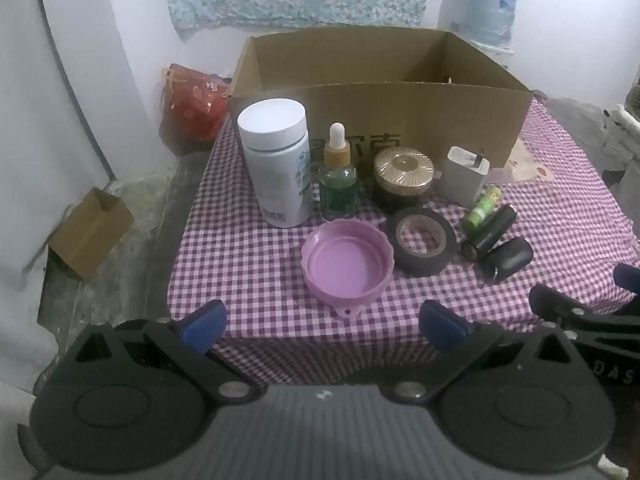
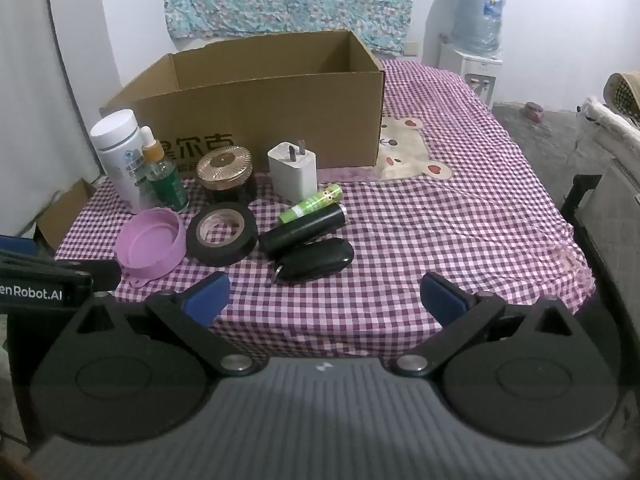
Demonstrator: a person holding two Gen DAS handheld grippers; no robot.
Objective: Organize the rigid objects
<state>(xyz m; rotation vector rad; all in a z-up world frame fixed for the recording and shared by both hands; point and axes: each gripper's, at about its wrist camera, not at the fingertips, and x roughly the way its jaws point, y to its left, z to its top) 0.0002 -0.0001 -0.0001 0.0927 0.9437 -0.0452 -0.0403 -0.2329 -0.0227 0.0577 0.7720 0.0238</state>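
Ahead of the left gripper [image 1: 323, 322], whose blue-padded fingers are spread wide with nothing between them, a cluster of small things stands on the checkered surface [image 1: 248, 264]. Nearest its fingertips lies the purple lid [image 1: 346, 266], hollow side up, and just to the right of that the black tape roll [image 1: 423, 240] lies flat. Beyond them, in a row from left to right, stand the white bottle [image 1: 276, 160], the green dropper bottle [image 1: 337, 176], the gold-lidded jar [image 1: 403, 178] and the white charger [image 1: 464, 176]. Farther right, the green tube [image 1: 483, 209], the black cylinder [image 1: 490, 232] and the black key fob [image 1: 509, 258] lie side by side. Behind the whole row sits the open cardboard box [image 1: 400, 116].

The right gripper [image 2: 324, 298] is likewise wide open and holds nothing; it hovers over the near edge of the surface [image 2: 440, 232]. From it the key fob [image 2: 316, 262] lies just ahead of the left finger, touching the black cylinder [image 2: 302, 230] beyond it, with the green tube [image 2: 312, 202] behind. The tape roll [image 2: 222, 232] and purple lid [image 2: 150, 244] lie off to its left, and the cardboard box [image 2: 272, 120] stands farther back. To its right the cloth carries only a bear motif [image 2: 408, 148].
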